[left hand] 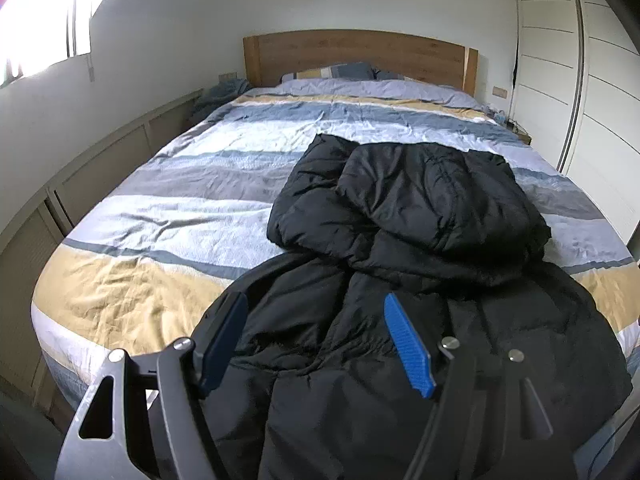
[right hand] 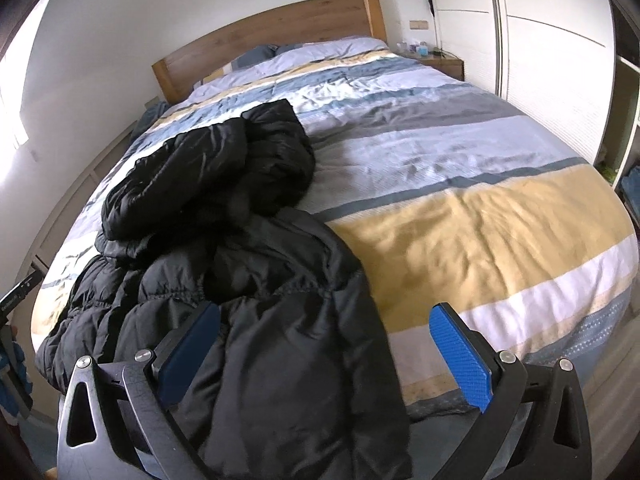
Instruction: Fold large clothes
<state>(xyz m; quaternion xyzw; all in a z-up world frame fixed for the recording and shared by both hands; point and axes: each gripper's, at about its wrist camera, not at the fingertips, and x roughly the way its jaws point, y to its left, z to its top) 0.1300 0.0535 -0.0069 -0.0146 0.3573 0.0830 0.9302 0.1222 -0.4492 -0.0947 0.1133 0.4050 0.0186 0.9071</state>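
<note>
A black puffy jacket (left hand: 400, 248) lies crumpled on the near part of the bed (left hand: 160, 208). Its quilted shell is matte and wrinkled, and the bunched end points toward the wooden headboard (left hand: 360, 54). The striped cover beneath is creased cotton-like cloth. The left gripper (left hand: 316, 340) hangs over the jacket's hem, jaws spread, gripping nothing. The right gripper (right hand: 324, 344) likewise gapes over a jacket edge, its ribbed blue pads (right hand: 464, 356) apart.

Daylight floods from the overexposed bright window (left hand: 36, 20) at left; fisheye bending curves the dark-vignetted edges; the right-wrist view is slightly blurred.
</note>
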